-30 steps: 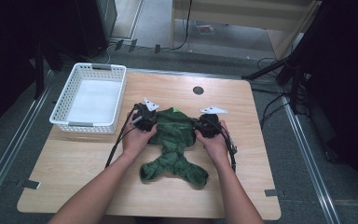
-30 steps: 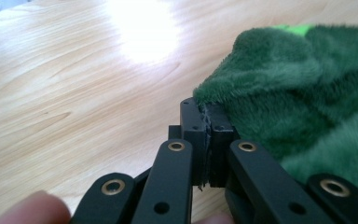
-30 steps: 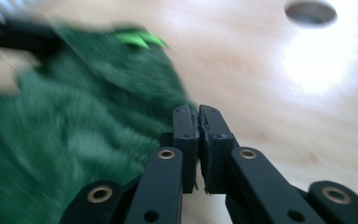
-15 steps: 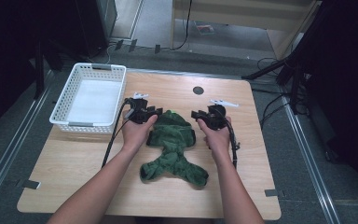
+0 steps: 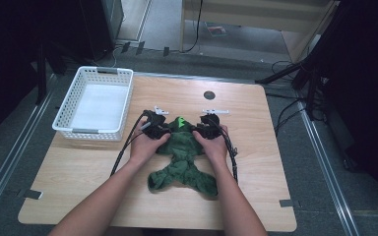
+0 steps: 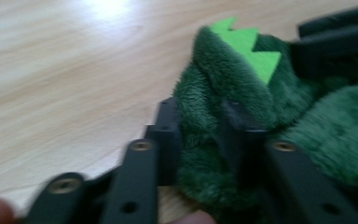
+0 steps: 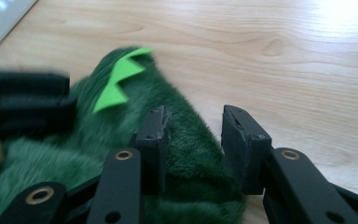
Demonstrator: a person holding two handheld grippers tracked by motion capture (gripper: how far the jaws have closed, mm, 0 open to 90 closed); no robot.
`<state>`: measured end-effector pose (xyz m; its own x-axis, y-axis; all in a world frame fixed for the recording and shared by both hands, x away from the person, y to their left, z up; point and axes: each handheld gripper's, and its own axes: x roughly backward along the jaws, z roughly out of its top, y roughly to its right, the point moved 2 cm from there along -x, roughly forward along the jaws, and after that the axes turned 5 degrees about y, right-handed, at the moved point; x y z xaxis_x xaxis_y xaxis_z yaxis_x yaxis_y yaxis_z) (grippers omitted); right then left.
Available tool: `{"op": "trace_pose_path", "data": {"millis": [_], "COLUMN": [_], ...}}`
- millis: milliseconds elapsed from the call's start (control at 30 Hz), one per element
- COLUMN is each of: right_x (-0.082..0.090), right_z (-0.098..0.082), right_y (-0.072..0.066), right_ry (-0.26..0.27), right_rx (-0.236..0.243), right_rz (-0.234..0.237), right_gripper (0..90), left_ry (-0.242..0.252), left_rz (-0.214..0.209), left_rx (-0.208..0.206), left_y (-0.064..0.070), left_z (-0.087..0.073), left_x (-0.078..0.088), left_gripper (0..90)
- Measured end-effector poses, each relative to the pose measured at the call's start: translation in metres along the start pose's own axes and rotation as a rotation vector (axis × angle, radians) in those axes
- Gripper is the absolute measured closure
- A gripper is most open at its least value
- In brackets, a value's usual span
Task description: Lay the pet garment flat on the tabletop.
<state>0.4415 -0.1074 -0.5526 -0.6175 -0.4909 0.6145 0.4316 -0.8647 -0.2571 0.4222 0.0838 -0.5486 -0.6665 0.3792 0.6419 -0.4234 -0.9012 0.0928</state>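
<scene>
**Green plush garment at frame centre, jaws parted**

While lying crumpled mid-table (image 5: pixel 256 206) in the high view, green fleece garment (image 5: pixel 182 157) flanked by both claws. Left gripper (image 6: pixel 200 135) jaws apart, just opened, fleece bunched between. Right gripper (image 7: pixel 193 140) likewise apart, just opened, straddling the cloth's edge. White basket (image 5: pixel 69 129) upper left.

Both forearms reach forward, left gripper (image 5: pixel 163 129) and right gripper (image 5: pixel 200 129) side by side, jaws just parted.
</scene>
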Motion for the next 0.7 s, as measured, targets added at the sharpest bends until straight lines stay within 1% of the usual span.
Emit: {"op": "trace_pose_path", "data": {"millis": [33,67,100,167,200,233,267,300,333,367,400,433,467,500,533,567,600,633,667,700], "right_x": [0.000,0.000,0.001,0.002,0.003,0.003,0.003,0.003,0.004,0.004,0.005,0.010,0.013,0.013,0.016,0.019,0.020,0.019,0.019,0.017], "right_z": [-0.002,-0.004,-0.007,-0.009,-0.010,-0.010,-0.010,-0.010,-0.009,-0.009,-0.008,-0.005,-0.003,-0.003,0.000,0.003,0.006,0.007,0.007,0.007], "right_y": [-0.003,-0.006,-0.010,-0.014,-0.015,-0.015,-0.014,-0.014,-0.014,-0.014,-0.014,-0.013,-0.013,-0.013,-0.012,-0.011,-0.012,-0.011,-0.011,-0.009], "right_ry": [-0.002,-0.001,0.002,0.000,-0.011,-0.011,-0.008,-0.008,-0.004,0.005,0.021,0.085,0.118,0.118,0.151,0.181,0.203,0.194,0.194,0.174], "right_rx": [0.033,0.082,0.118,0.165,0.189,0.189,0.202,0.202,0.206,0.212,0.220,0.213,0.209,0.209,0.203,0.198,0.199,0.199,0.199,0.188], "right_rz": [0.020,0.027,0.021,-0.003,-0.007,-0.007,-0.010,-0.010,-0.016,-0.029,-0.052,-0.063,-0.067,-0.067,-0.073,-0.078,-0.110,-0.120,-0.120,-0.129], "right_gripper": [63.9,65.4,66.6,71.8,82.3,82.3,88.0,88.0,88.9,89.6,89.9,90.0,90.0,90.0,90.0,90.0,89.4,86.8,86.8,81.2], "left_ry": [-0.003,-0.011,-0.009,-0.006,-0.008,-0.008,-0.011,-0.015,-0.011,0.008,0.034,0.075,0.075,0.089,0.100,0.102,0.085,0.085,0.084,0.090], "left_rz": [0.013,0.029,0.039,0.055,0.060,0.060,0.054,0.058,0.047,0.042,0.046,0.063,0.063,0.069,0.077,0.084,0.101,0.101,0.118,0.122], "left_rx": [0.014,0.020,0.023,0.025,0.015,0.015,0.000,-0.017,-0.024,-0.018,-0.015,-0.035,-0.035,-0.039,-0.039,-0.047,-0.071,-0.071,-0.072,-0.052], "left_y": [0.000,-0.001,-0.001,0.000,0.003,0.003,0.005,0.006,0.007,0.007,0.007,0.005,0.005,0.003,0.002,0.001,0.001,0.001,0.000,-0.002], "left_z": [0.000,-0.002,-0.002,-0.003,-0.003,-0.003,-0.003,-0.003,-0.002,0.000,0.003,0.010,0.010,0.014,0.017,0.020,0.023,0.023,0.023,0.023], "left_x": [-0.001,-0.003,-0.004,-0.004,-0.004,-0.004,-0.004,-0.003,-0.001,0.001,0.004,0.010,0.010,0.011,0.010,0.009,0.003,0.003,0.001,0.000], "left_gripper": [52.9,52.9,49.8,48.7,50.5,57.7,68.9,68.9,80.5,87.5,89.1,89.5,89.6,89.6,89.7,89.6,87.6,83.8,83.8,72.9]}}
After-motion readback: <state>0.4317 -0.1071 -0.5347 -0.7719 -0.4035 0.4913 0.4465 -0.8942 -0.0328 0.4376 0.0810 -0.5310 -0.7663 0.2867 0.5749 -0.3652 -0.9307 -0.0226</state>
